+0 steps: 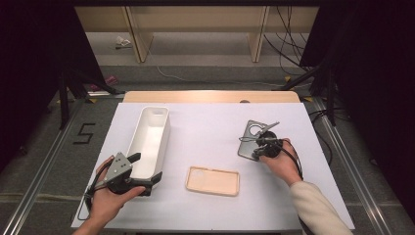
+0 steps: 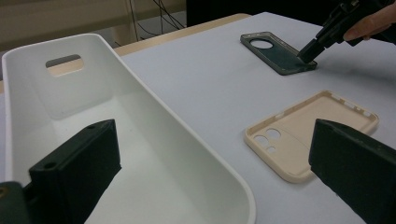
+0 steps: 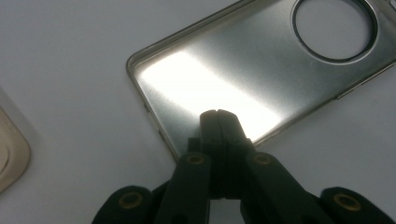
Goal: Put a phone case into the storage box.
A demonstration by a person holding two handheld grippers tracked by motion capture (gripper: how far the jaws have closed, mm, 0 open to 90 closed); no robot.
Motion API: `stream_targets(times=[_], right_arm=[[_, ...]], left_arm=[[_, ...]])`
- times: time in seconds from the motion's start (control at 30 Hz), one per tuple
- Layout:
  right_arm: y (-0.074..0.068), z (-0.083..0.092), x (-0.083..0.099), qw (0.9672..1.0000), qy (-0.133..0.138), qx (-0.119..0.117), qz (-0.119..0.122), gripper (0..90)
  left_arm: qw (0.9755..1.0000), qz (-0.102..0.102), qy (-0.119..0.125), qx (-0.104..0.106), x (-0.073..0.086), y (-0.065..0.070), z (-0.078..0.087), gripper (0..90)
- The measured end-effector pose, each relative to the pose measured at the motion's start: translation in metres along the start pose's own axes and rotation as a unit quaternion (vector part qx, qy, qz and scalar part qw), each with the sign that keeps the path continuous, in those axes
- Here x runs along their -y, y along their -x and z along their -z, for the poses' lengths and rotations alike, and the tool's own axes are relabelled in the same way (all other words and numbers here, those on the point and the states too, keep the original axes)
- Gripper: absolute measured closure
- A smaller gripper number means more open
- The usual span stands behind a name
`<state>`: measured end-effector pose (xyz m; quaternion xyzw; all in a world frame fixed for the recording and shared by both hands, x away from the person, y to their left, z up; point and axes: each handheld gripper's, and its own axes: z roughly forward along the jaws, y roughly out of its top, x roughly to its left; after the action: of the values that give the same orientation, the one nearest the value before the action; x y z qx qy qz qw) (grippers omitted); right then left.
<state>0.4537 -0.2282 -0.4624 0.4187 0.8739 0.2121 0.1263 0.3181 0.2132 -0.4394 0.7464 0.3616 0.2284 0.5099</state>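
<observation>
A dark grey phone case lies open side up on the right of the white table. It also shows in the left gripper view and the right gripper view. My right gripper is shut, its tips together at the case's near edge; whether they pinch the rim I cannot tell. A beige phone case lies near the front middle. My left gripper stands open at the near end of the white bin, holding nothing.
The long white bin has nothing in it and a handle slot in its far wall. A wooden strip runs along the table's far edge. Cables and stand legs lie on the floor beyond.
</observation>
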Motion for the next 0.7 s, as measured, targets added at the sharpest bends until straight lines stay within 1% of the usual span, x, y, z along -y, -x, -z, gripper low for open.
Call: stream_targets(times=[0.2, 0.37, 0.7], right_arm=[[0.003, 0.001, 0.002, 0.9999, -0.010, 0.007, -0.004, 90.0], [0.006, 0.001, 0.004, 0.9999, -0.009, 0.008, -0.003, 90.0], [0.013, 0.004, 0.008, 0.9997, -0.012, 0.014, -0.016, 90.0]], left_arm=[[1.0000, 0.000, 0.000, 0.000, 0.000, 0.000, 0.000, 1.6], [1.0000, -0.001, 0.000, 0.000, 0.000, 0.000, 0.000, 1.6], [1.0000, -0.001, 0.000, 0.000, 0.000, 0.000, 0.000, 1.7]])
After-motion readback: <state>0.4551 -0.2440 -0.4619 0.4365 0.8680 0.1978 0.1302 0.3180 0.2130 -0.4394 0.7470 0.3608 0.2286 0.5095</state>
